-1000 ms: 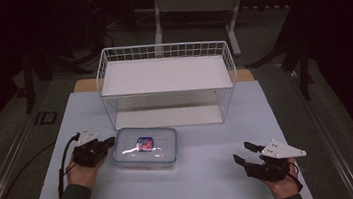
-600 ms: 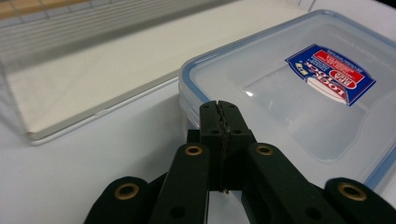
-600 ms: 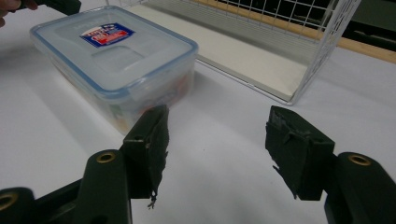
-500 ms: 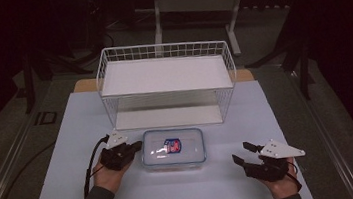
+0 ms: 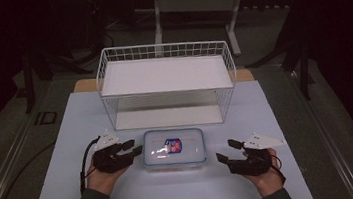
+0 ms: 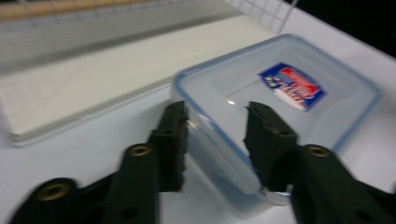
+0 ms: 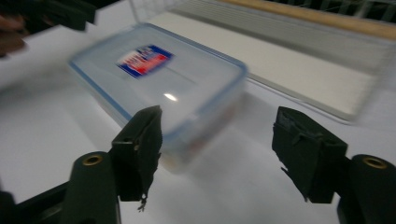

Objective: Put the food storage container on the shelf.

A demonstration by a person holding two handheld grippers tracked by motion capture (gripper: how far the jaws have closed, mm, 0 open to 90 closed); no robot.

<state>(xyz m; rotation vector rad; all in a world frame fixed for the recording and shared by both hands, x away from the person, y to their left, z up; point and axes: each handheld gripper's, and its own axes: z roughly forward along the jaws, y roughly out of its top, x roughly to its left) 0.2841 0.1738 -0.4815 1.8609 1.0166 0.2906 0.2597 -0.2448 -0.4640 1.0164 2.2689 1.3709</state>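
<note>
The left claw (image 5: 137, 149) is sitting at the left end of the plastic box (image 5: 174, 148). Its jaws have just been opening, so they are standing on each side of the box's edge and are not squeezing it now. The box has slid right since a second ago and is lying on the white table (image 5: 68, 142), near the wire basket (image 5: 167, 83). The right claw (image 5: 223, 152) is waiting released just right of the box, its jaws opening too. I think both claws are getting ready to pick it up together.
</note>
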